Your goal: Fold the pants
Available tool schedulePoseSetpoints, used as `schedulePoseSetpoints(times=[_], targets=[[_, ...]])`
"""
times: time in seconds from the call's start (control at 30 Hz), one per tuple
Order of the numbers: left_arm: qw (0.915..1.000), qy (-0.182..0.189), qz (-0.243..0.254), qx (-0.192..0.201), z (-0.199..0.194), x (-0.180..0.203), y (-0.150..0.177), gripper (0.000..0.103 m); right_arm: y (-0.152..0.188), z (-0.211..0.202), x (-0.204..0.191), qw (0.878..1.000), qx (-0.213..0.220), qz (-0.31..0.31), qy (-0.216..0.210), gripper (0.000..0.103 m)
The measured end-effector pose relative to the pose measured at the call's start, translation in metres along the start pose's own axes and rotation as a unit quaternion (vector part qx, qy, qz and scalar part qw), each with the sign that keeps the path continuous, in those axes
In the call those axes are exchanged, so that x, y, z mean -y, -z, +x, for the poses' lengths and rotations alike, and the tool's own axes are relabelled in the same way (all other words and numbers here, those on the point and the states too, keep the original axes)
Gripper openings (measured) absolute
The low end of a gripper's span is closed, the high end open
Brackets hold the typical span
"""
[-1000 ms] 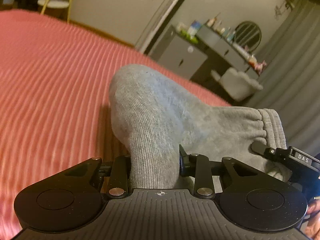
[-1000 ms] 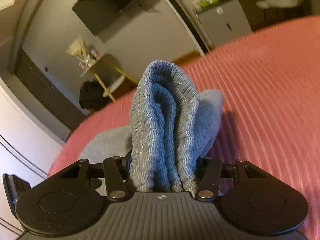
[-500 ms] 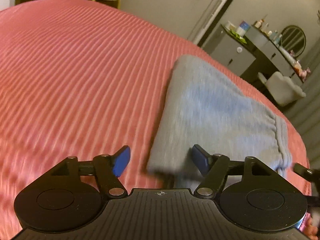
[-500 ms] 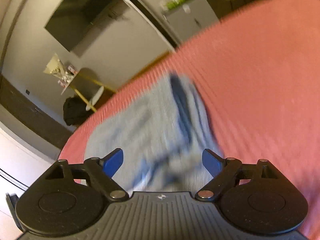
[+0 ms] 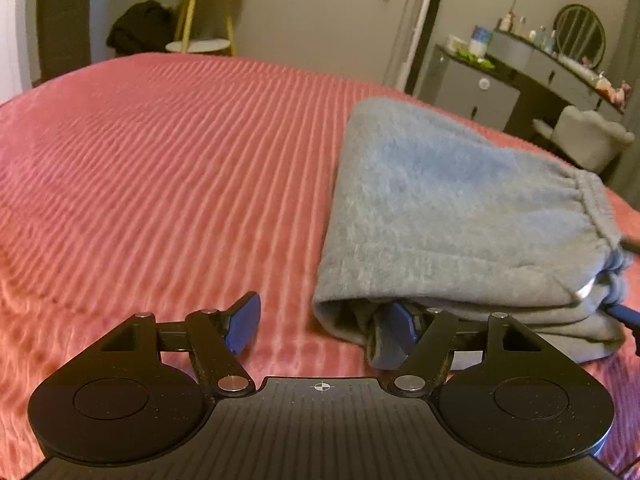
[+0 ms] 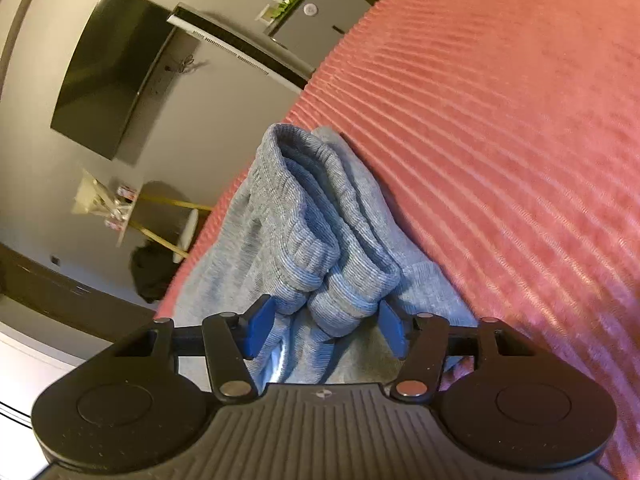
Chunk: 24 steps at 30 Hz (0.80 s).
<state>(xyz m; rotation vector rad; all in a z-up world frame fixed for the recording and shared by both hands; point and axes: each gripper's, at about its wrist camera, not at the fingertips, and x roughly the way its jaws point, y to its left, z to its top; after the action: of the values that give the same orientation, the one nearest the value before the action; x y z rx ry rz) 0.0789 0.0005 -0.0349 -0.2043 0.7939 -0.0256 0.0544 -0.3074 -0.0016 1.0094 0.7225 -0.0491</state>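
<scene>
Grey sweatpants (image 5: 452,208) lie folded in a thick stack on the pink ribbed bedspread (image 5: 160,168). My left gripper (image 5: 324,326) is open at the stack's near left corner; its right finger sits just under the folded edge. In the right wrist view the pants' ribbed cuffs (image 6: 320,216) rest on top of the folded pants. My right gripper (image 6: 324,330) is open with the cuffs lying loose between its blue pads. The tip of my right gripper shows at the far right edge of the left wrist view (image 5: 624,316).
The bedspread (image 6: 500,140) stretches wide to the left and front of the pants. Beyond the bed stand a yellow-legged side table (image 5: 200,16), a grey dresser (image 5: 480,92) with bottles, a white chair (image 5: 588,136) and a wall TV (image 6: 108,72).
Both grippers were shut on the lifted pants a second ago. They have opened and let go, and the pants now lie folded flat on the bed.
</scene>
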Motion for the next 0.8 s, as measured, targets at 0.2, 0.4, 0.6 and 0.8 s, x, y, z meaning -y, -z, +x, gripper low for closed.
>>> schedulePoseSetpoints(times=[0.2, 0.4, 0.6, 0.8], targets=[[0.9999, -0.007, -0.007, 0.008, 0.004, -0.002, 0.003, 0.076, -0.007, 0.027, -0.004, 1.0, -0.009, 0.017, -0.013, 0.077], [0.9993, -0.003, -0.037, 0.005, 0.005, -0.015, 0.002, 0.074, 0.001, 0.027, -0.031, 0.998, 0.024, -0.06, 0.016, 0.045], [0.998, 0.008, -0.061, 0.011, -0.004, -0.026, 0.001, 0.07, 0.011, -0.007, -0.051, 0.99, 0.055, -0.127, -0.023, 0.044], [0.9959, 0.015, -0.084, -0.028, -0.001, -0.035, 0.003, 0.073, 0.008, 0.012, -0.032, 0.98, 0.022, -0.178, 0.089, 0.047]])
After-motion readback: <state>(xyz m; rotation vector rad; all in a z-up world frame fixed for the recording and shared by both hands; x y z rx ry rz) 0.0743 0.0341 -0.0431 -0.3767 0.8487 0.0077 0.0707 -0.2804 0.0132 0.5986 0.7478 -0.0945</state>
